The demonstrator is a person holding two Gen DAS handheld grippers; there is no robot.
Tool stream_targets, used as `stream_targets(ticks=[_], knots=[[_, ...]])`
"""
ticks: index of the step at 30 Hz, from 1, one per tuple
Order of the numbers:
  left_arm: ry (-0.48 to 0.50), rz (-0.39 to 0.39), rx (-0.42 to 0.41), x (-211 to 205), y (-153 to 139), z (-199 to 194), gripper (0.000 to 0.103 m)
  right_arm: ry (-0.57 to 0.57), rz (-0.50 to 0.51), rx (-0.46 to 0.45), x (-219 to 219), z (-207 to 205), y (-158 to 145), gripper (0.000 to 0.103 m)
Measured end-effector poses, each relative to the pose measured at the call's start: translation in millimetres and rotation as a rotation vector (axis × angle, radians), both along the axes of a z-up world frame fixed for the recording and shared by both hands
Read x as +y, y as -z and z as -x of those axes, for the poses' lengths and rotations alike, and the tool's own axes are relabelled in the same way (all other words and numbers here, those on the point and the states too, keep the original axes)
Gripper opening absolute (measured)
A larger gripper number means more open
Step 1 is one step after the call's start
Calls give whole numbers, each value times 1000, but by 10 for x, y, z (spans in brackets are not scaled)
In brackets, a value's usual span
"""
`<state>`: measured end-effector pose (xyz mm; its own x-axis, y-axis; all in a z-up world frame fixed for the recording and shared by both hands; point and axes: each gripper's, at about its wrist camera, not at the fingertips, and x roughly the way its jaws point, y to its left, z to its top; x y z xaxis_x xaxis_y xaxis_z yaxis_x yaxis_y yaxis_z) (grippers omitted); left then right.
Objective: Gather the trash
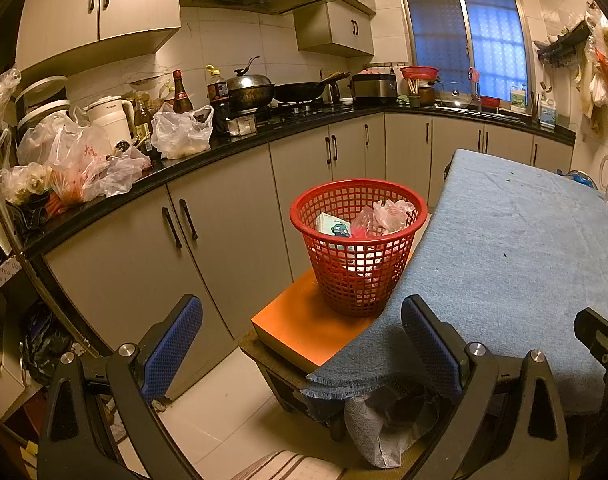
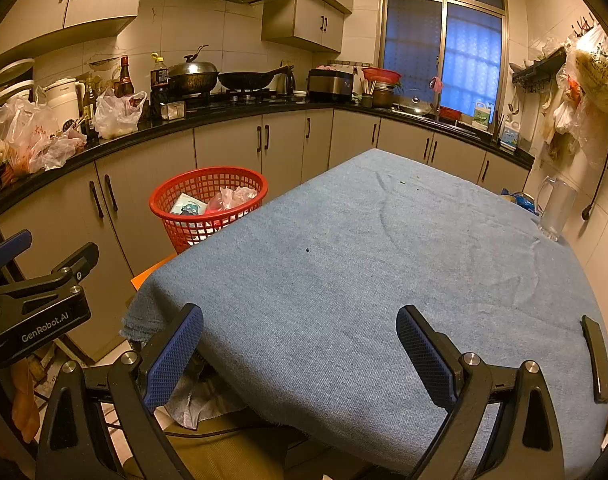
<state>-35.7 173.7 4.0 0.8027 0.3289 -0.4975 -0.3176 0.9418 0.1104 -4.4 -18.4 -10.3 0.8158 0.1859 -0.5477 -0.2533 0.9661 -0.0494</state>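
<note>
Hiding its lower half behind blue tablecloth (image 2: 384,264), red basket (image 2: 208,204), contents indistinct

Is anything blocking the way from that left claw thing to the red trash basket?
Nothing visible does. The left gripper hangs open with open air ahead up to the red basket, which sits on an orange stool beside the blue-clothed table. Its top is uncovered.
</note>
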Motion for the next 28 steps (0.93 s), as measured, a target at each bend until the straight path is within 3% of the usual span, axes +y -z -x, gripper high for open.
stream_targets(ticks=[21,25,28], knots=[[11,-10,7,2,-6,-48,99,0,1,11,-98,-45,98,99],[48,-5,36,-47,-87,-227,99,29,-15,31,-280,-144,113,99],[140,7,52,-273,-164,-432,99,106,-50,53,-664,-301,105,99]])
